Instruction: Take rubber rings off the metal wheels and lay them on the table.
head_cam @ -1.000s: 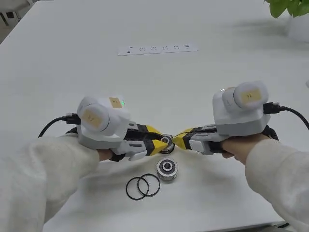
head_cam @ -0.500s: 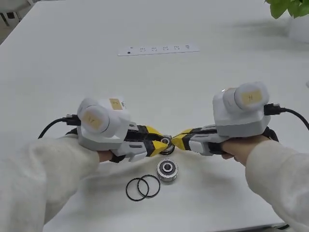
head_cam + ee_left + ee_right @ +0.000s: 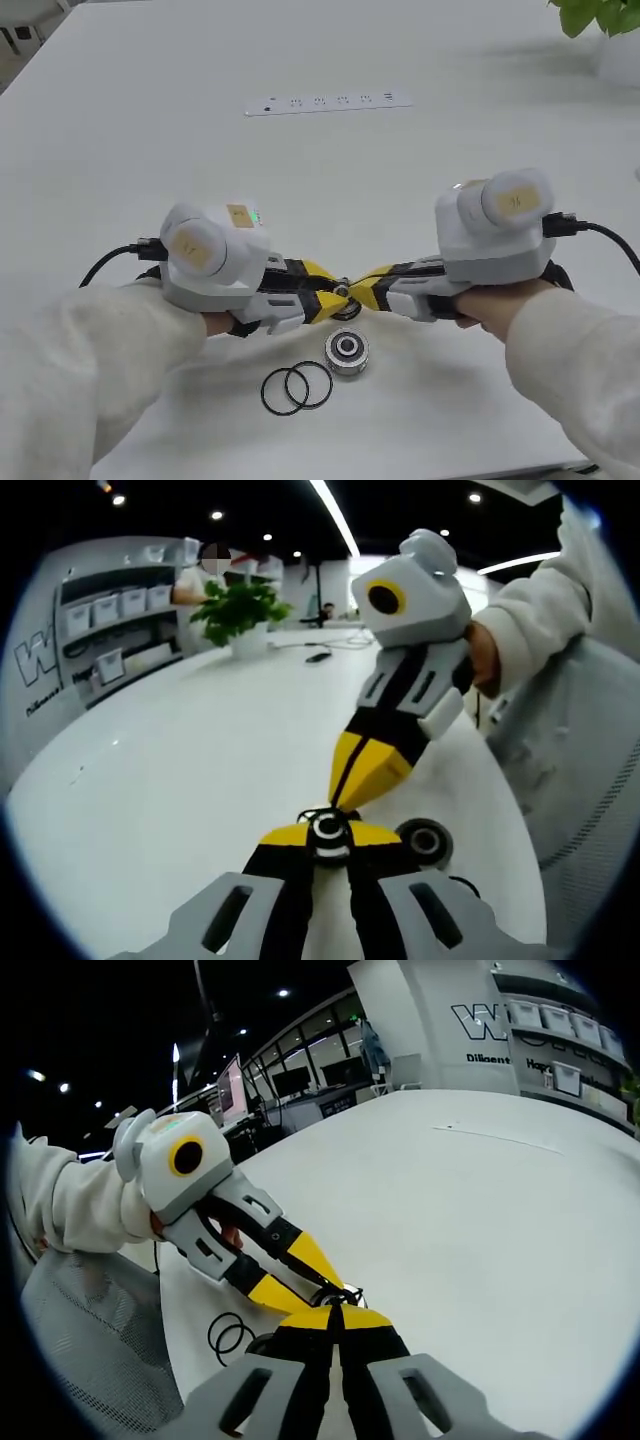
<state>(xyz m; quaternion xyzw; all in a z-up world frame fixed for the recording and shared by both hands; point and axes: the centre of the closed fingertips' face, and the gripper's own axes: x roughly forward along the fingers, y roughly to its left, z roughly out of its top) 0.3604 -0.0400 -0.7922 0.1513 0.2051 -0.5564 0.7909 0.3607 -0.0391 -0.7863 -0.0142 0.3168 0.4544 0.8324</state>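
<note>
— How is the light?
— Bright and even across my white table [image 3: 150, 120], with soft, faint shadows.
— And the sharpness?
— My head view is crisp. Both gripper views bend at the edges. Ceiling lights [image 3: 330, 510] glare, and far shelves [image 3: 110, 610] look soft.

In the right gripper view a large dark "W" is showing on the white wall [image 3: 430, 1020]. Under it a line is beginning "Diligent", and a word further right is starting "Hap". In the left gripper view another big "W" is standing on the shelf-side wall [image 3: 40, 695], its small print illegible. The yellowish stickers [image 3: 238, 212] on the left gripper [image 3: 340, 295] and right gripper [image 3: 355, 290] are carrying marks too small to read.
</note>
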